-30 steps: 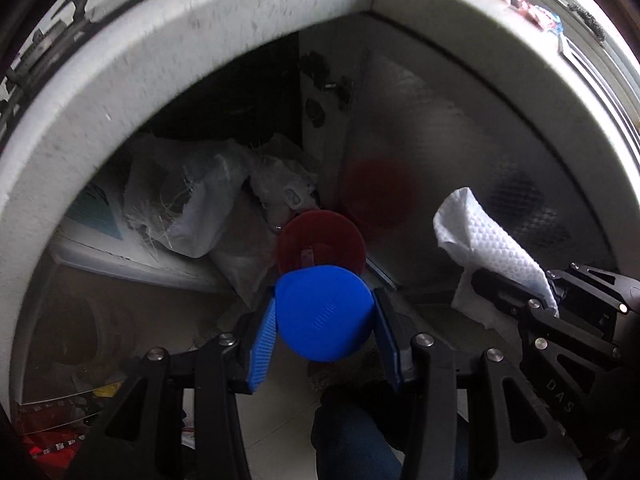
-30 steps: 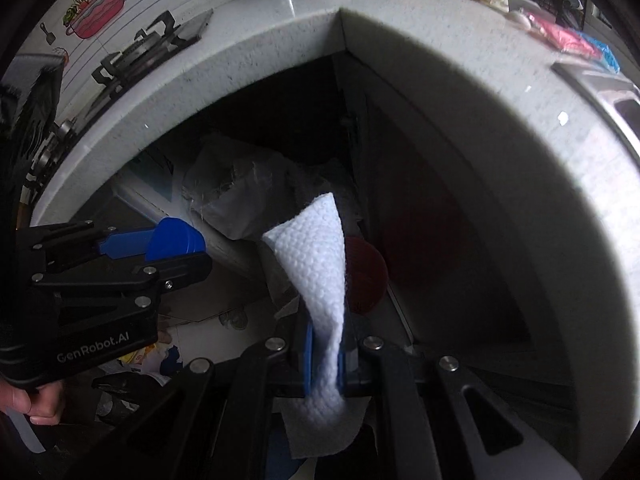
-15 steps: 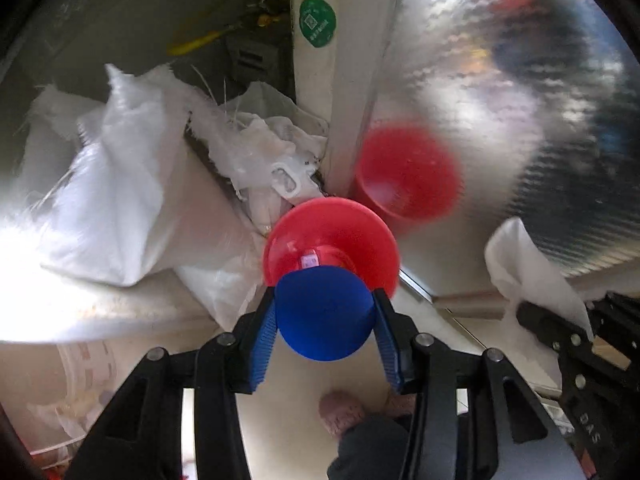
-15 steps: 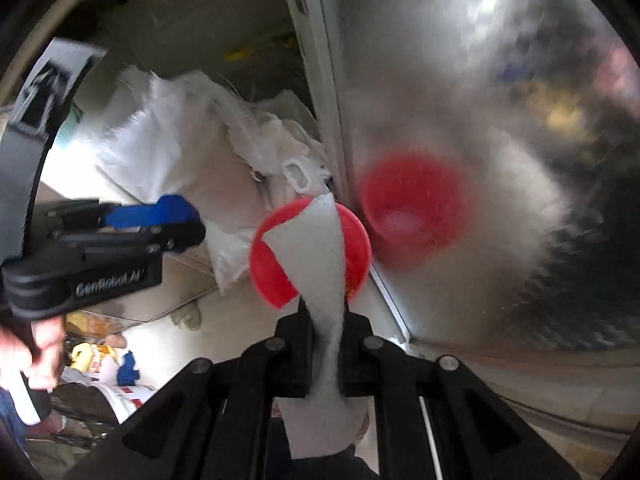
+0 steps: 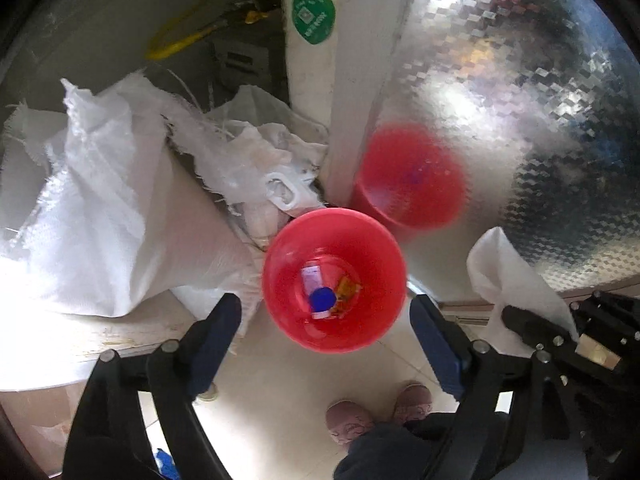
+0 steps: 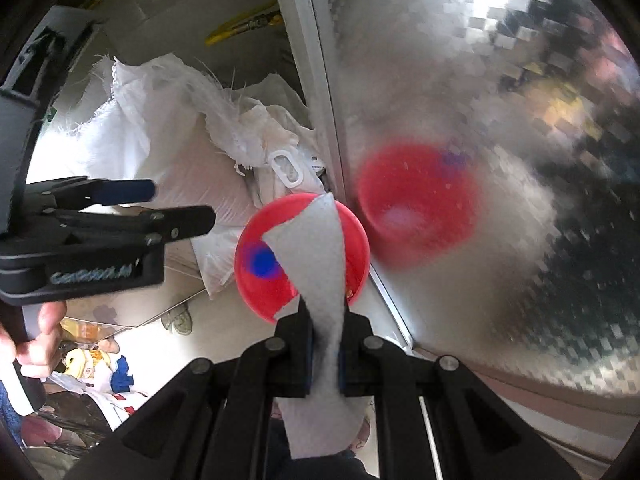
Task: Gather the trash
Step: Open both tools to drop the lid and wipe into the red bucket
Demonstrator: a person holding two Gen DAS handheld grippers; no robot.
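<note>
Since half a second ago our left gripper (image 5: 326, 320) has spread its jaws wide and dropped the blue cap (image 5: 322, 298), which now lies in the red bin (image 5: 288, 240) among other scraps. Our right gripper (image 6: 323, 344) stays clamped on the white paper towel (image 6: 316, 248), held just above the bin. Drop-off step, half done. Next we likely centre the towel over the bin and release.

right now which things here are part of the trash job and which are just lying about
Job:
- red plastic bin
- round blue plastic lid lying in the bin
- white paper towel, clamped in the right gripper
- left gripper, open

Lying about:
- white woven sacks
- shiny metal panel
- green round sticker
</note>
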